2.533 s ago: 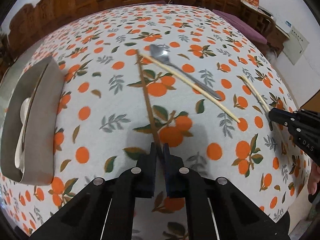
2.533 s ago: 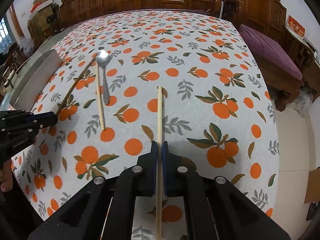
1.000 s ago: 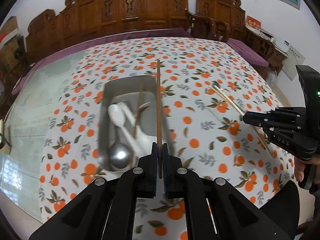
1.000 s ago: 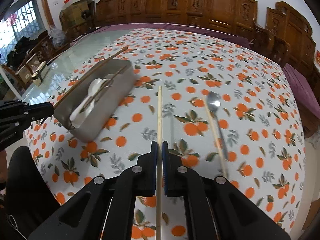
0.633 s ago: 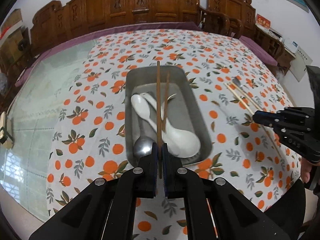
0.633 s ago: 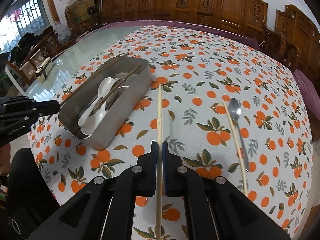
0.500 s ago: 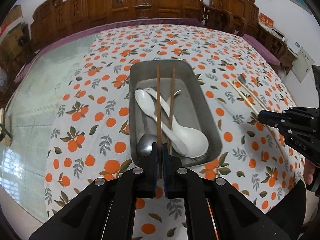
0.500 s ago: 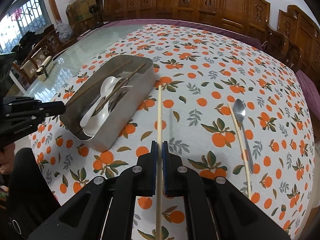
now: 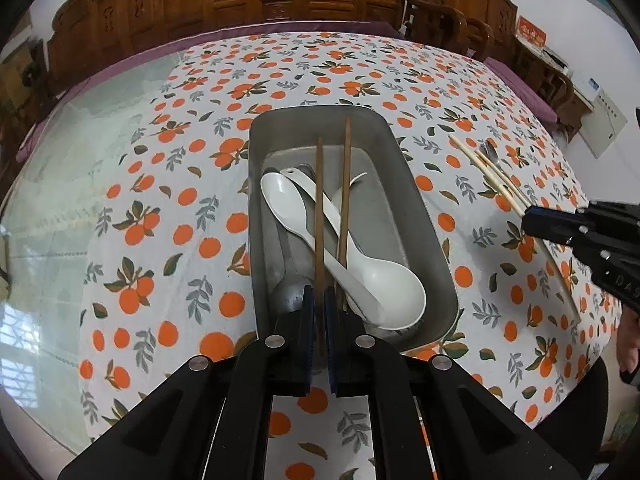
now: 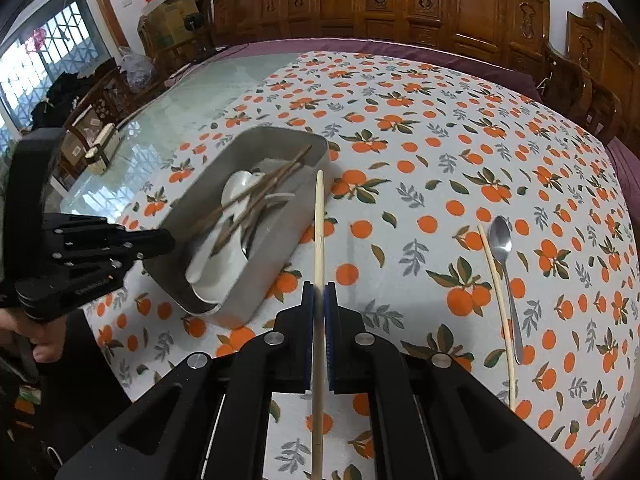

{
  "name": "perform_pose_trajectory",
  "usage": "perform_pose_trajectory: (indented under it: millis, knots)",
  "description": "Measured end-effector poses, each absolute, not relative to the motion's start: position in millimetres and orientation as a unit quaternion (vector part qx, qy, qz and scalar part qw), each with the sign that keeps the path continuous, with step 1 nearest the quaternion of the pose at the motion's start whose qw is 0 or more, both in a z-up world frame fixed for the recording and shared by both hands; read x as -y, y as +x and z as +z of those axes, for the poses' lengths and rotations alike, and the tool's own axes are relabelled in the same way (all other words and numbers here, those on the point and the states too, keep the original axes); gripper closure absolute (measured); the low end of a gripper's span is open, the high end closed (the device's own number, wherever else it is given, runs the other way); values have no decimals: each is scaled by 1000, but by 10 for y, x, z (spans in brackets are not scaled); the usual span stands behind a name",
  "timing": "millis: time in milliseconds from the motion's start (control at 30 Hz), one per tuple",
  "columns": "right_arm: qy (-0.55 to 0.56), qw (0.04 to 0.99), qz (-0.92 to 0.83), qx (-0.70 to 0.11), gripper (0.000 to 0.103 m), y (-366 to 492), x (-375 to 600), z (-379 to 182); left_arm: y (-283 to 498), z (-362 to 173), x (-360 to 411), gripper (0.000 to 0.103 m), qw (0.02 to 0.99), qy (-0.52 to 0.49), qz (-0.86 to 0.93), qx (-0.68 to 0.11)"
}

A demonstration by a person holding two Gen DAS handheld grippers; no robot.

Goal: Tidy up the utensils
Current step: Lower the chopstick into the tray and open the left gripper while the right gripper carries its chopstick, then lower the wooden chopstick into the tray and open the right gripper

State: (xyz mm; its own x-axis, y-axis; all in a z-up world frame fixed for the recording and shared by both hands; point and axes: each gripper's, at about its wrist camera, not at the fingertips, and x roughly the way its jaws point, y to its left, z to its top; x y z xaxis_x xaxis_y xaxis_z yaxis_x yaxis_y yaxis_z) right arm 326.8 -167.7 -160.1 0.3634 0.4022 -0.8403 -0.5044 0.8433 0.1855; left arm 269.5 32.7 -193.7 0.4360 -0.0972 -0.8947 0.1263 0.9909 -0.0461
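text: "DAS" | on: right claw [image 9: 532, 222] body | other signs: unreadable

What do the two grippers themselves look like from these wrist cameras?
Both the left gripper and right gripper are matte black plastic with silver screw heads and blue pads inside the fingers. White lettering is embossed on each body. No cables or sleeves are visible.
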Motion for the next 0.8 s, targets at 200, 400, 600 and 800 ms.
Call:
perform_pose_trajectory:
  millis: [200,400,600,800]
  knots:
    - [-34,823,290,-487,97,3332,1552,-1478,2702,-1849,-383,89,853,13,-72,-517]
    - [-22,822,306,-480,97,3416,1321,-1415,2618,-1634,-503,85,870,4,-71,-488]
    - [-8,826,308,-471,97,3512,1037,-1432,2558,-1426,-724,77,887,-8,-54,-459]
    - [12,828,307,-469,97,3654,811,-1481,2528,-1291,-932,67,898,1,-27,-438]
